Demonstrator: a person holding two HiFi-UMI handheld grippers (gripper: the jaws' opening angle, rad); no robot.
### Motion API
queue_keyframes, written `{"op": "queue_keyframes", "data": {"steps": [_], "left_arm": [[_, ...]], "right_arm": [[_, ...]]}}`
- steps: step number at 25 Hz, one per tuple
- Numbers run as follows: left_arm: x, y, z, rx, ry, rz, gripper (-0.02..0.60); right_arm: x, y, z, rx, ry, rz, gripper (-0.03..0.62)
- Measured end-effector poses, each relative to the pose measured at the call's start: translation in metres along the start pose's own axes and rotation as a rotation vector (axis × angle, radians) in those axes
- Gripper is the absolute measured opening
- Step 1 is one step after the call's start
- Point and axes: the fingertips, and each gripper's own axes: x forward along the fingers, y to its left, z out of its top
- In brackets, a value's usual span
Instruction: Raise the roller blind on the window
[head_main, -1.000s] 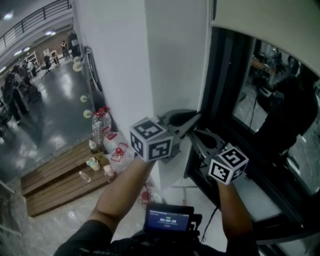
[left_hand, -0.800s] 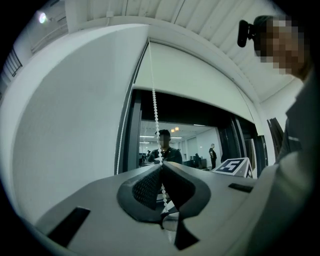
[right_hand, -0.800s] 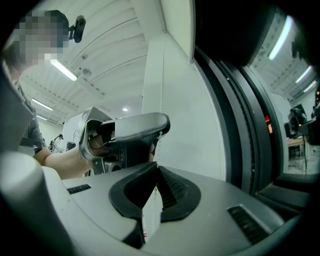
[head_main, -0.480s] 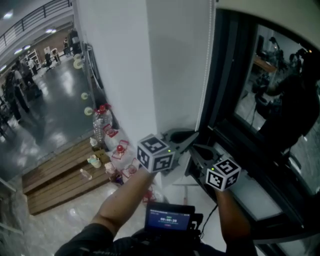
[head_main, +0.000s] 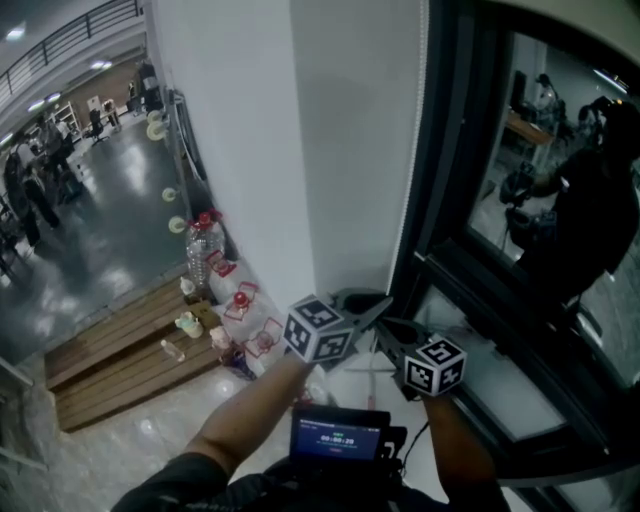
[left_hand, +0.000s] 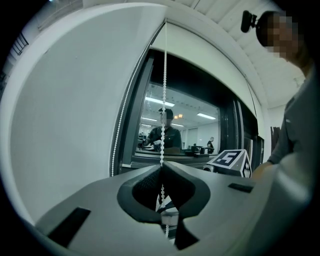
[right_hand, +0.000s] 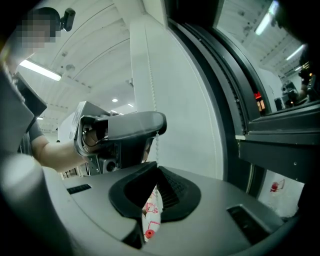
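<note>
I am watching both tongs working low at the side of the window (head_main: 540, 200), near 6 o'clock in the head view. The left gripper (head_main: 378, 306) is clenching the bead chain (left_hand: 163, 75) – in its own view the jaws are meeting at their tips with the beads pinched between them, the chain running straight up toward 12 o'clock and a short tail hanging below. The right gripper (head_main: 392, 334) is sitting just beside it at 4 o'clock, its jaws also closing on the same chain directly under the left tips, as its own view shows. In the head view the chain is hanging along the edge where the white pillar (head_main: 350, 130) meets the dark window frame. The roller blind (left_hand: 200, 55) is showing as a pale band across the top of the window in the left gripper view – the glass beneath it is bare and reflecting a person. At 9 o'clock a wooden platform (head_main: 120, 350) is lying on the floor, and a small lit screen (head_main: 338, 437) is glowing at 6 o'clock.
</note>
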Motion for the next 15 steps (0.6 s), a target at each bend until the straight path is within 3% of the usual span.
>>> {"op": "queue_keyframes", "data": {"steps": [5, 8, 15], "left_arm": [[0.000, 0.002, -0.003, -0.030, -0.014, 0.005, 0.003], [-0.001, 0.005, -0.003, -0.046, -0.025, 0.015, 0.003], [-0.001, 0.007, -0.002, -0.054, -0.036, 0.028, 0.003]], "right_arm": [[-0.012, -0.009, 0.000, -0.080, 0.066, -0.027, 0.026], [-0.033, -0.016, 0.018, -0.151, 0.060, -0.062, 0.087], [-0.050, 0.002, 0.135, -0.198, -0.165, -0.052, 0.087]]}}
